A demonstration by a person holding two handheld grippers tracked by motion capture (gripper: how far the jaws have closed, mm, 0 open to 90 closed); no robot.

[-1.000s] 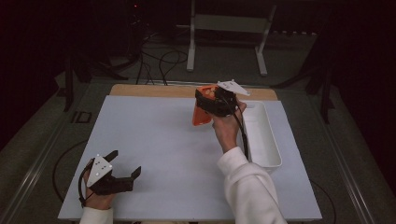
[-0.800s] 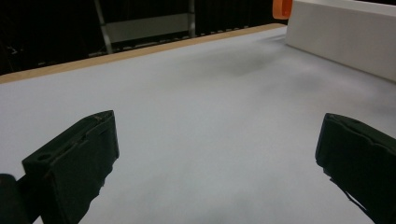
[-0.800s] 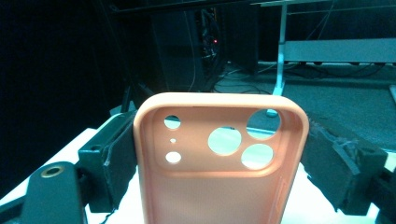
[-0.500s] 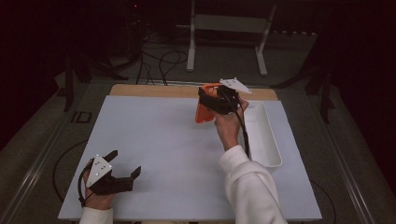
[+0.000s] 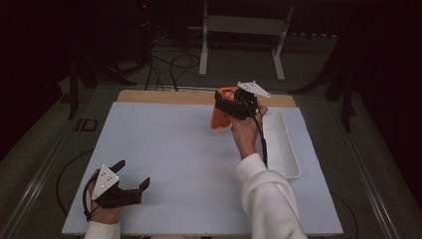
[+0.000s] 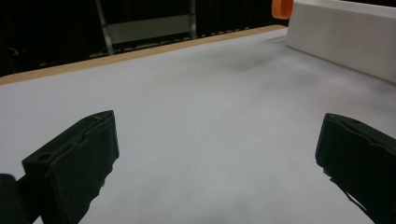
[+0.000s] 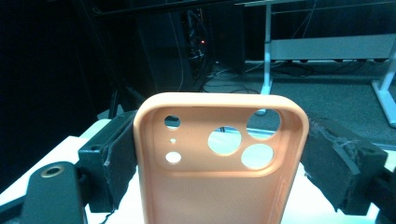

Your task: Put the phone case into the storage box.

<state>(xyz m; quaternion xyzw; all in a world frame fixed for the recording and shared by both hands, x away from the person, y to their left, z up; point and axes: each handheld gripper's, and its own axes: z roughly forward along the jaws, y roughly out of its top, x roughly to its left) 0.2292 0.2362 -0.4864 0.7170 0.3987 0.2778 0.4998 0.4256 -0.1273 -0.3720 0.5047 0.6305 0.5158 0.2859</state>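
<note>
Two grippers are seen: near left, the left gripper [image 5: 133, 182] is rested on the white table [image 5: 174, 149], jaws spread wide. Far right, an orange phone case [image 7: 219, 158] is clamped by the right gripper [image 5: 230, 105], beside the white tray [image 5: 286, 149].

At centre frame the orange phone case [image 7: 219, 177] looks like smooth matt plastic, the tongs' pads [image 7: 337, 161] beside it rough and frayed, the white tray [image 5: 283, 144] smooth plastic, and the worktop [image 5: 169, 164] matt white with a wooden far edge.
</note>
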